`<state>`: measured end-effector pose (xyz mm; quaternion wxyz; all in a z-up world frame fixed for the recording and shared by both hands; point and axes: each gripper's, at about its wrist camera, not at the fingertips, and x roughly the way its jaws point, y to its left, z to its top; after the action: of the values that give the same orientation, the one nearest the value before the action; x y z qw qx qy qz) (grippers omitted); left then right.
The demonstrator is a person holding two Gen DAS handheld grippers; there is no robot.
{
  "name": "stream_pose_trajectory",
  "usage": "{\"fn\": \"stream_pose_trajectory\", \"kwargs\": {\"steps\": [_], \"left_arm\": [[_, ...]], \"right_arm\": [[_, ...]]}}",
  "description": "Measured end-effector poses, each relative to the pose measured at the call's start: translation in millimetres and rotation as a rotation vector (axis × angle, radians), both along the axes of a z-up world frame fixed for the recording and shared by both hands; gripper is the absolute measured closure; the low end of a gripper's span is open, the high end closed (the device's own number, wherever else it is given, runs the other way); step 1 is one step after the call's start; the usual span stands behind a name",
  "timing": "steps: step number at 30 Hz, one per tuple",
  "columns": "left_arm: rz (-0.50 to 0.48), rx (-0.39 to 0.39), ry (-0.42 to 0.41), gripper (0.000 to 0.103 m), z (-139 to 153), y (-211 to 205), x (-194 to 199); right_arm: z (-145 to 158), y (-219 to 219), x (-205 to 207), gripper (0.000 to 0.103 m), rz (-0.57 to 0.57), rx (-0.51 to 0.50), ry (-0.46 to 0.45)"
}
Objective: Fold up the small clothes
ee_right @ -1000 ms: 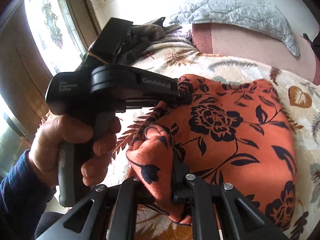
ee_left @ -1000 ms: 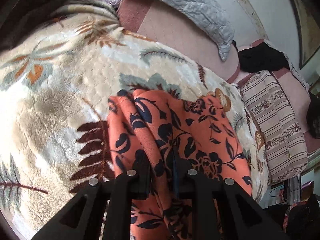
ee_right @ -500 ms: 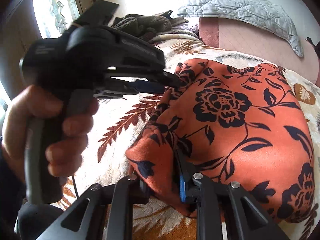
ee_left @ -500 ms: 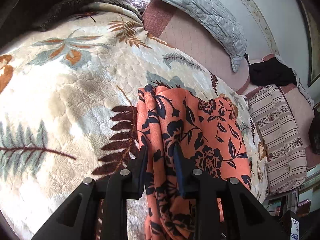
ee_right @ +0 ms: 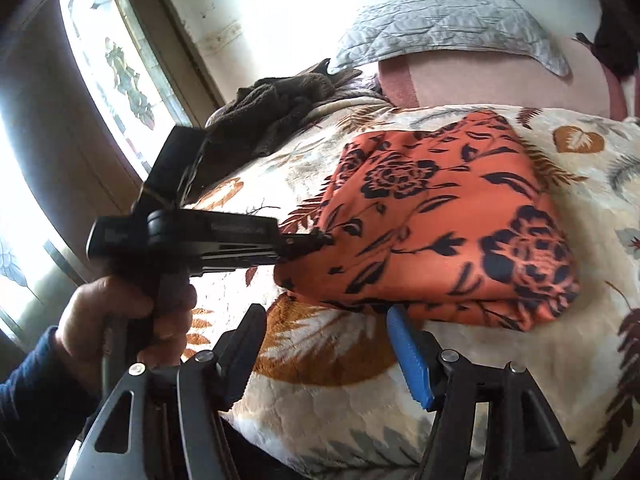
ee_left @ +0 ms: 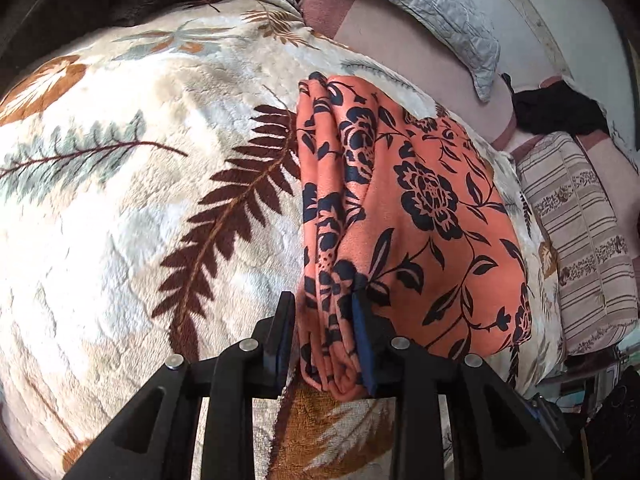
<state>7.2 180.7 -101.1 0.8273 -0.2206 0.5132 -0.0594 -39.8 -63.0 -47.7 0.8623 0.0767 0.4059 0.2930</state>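
Observation:
An orange garment with a dark floral print (ee_left: pixel 416 216) lies folded on a cream leaf-patterned blanket (ee_left: pixel 120 208). My left gripper (ee_left: pixel 326 312) has its jaws around the garment's bunched near edge, with a small gap at the left pad. In the right wrist view the left gripper (ee_right: pixel 320 240) touches the garment's (ee_right: pixel 448 224) left corner, held by a hand. My right gripper (ee_right: pixel 326 328) is open and empty, just in front of the garment's near edge, above the blanket (ee_right: pixel 520 380).
A grey quilted pillow (ee_left: pixel 432 4) and pink cushion (ee_left: pixel 400 48) lie beyond. A striped cushion (ee_left: pixel 580 232) is at right, black cloth (ee_left: pixel 556 108) behind it. A dark knitted cloth (ee_right: pixel 276 108) lies near the window (ee_right: pixel 112 80).
My right gripper let go of the garment's corner, opened and drew back. The garment dropped flat into a folded stack. My left gripper's jaws widened a little around the edge.

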Motion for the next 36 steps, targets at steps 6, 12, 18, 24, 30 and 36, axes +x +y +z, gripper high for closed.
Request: {"fn": "stream_pose_trajectory", "kwargs": {"steps": [6,12,18,24,30,36], "left_arm": [[0.0,0.101,-0.098,0.073,34,-16,-12],[-0.086,0.167,-0.234,0.067,57,-66,1],[-0.086,0.262,-0.185,0.067,15,-78,13],[-0.092,0.225,-0.217,0.067,12,-71,6],[-0.117,0.228,-0.236,0.067,12,-71,1],[-0.115,0.22,-0.236,0.067,12,-72,2]], "right_arm": [[18,-102,17,0.034,-0.158,0.138,0.093],[-12,-166,89,0.031,-0.243,0.368,0.344],[-78,-143,150,0.033,-0.143,0.594,0.671],[-51,-107,136,0.081,-0.126,0.255,0.482],[-51,-127,149,0.055,-0.142,0.373,0.513],[-63,-136,196,0.031,-0.214,0.497,0.572]]}}
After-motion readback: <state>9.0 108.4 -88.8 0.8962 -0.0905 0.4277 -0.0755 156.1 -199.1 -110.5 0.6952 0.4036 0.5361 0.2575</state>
